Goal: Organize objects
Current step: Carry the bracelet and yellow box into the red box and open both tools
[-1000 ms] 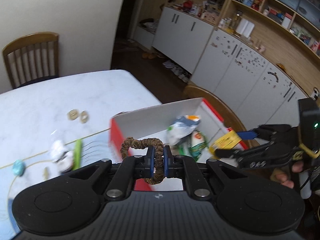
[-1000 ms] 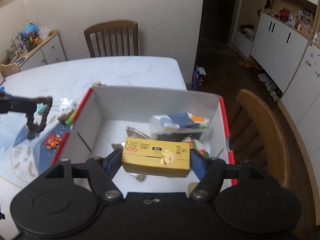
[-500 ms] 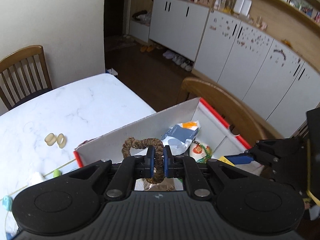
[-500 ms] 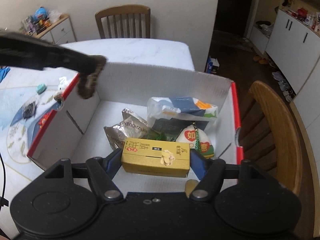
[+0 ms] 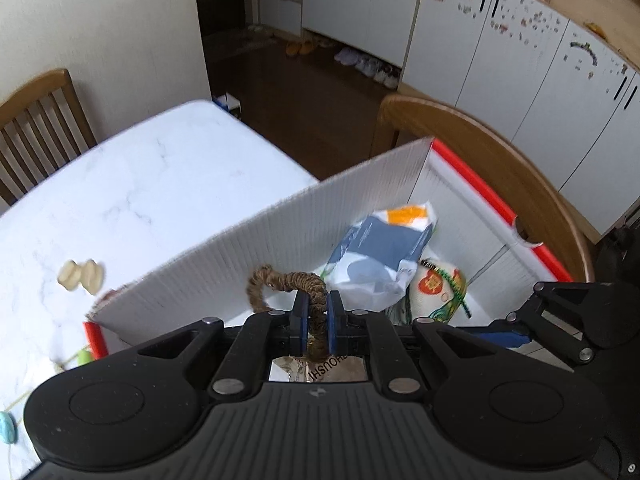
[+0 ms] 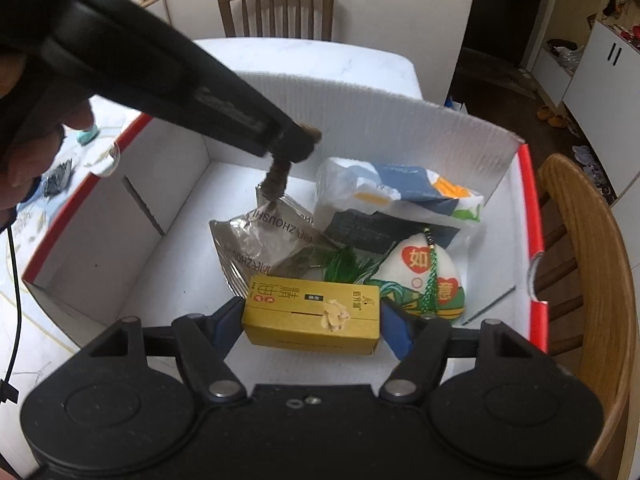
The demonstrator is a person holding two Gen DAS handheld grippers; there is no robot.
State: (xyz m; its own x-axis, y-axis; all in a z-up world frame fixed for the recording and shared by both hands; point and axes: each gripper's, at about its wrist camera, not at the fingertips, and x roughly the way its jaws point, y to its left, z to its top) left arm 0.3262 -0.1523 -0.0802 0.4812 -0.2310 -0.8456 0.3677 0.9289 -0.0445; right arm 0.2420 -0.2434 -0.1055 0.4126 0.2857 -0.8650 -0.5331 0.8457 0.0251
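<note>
left gripper [image 5: 316,318] clenched on soft, light rope ring [image 5: 286,284] | right gripper [image 6: 312,318] grasping stiff, light yellow carton [image 6: 312,314] by ends | both over box [image 6: 360,108]

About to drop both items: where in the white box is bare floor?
Bare floor lies on the left of the white corrugated box, between its red-edged left wall and the silver snack packet. The right half is crowded: blue-white pouch, white embroidered sachet.

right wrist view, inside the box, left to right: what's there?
Silver foil packet → yellow carton held in the right gripper → white embroidered pouch. White-and-blue bag left out; it overlaps the others.
</note>
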